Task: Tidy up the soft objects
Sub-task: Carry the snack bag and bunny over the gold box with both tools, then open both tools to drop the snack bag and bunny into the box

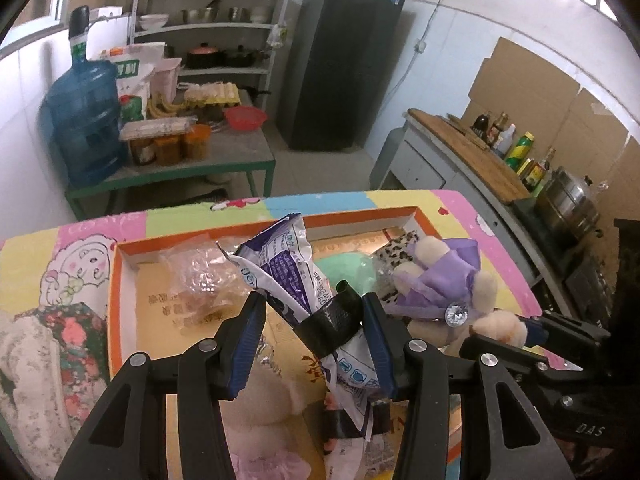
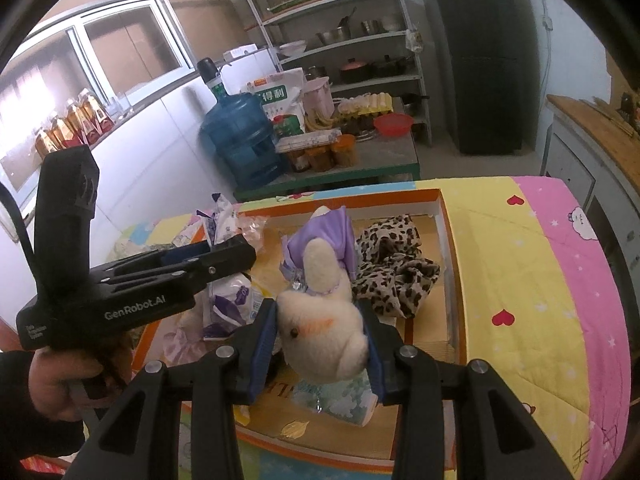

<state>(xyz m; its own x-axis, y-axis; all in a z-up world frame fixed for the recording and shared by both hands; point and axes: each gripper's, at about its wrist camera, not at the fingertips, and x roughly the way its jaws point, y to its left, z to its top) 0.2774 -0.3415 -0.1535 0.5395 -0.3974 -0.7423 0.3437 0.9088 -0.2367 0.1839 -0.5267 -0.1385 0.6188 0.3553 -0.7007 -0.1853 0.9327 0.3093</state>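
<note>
While held above the orange-rimmed box (image 1: 116,280):
Left gripper (image 1: 316,340): clamped on taped wet-wipe packet (image 1: 288,264).
Right gripper (image 2: 320,344): pinching plush bunny (image 2: 324,320).

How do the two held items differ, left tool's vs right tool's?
The left tool holds a crinkled purple-and-white plastic packet wrapped with black tape; the right tool holds a cream plush toy in a purple dress. The packet is flat, printed foil gripped near its taped middle; the plush toy is rounded and fuzzy, gripped at the head. Both are above the orange-rimmed box.
</note>
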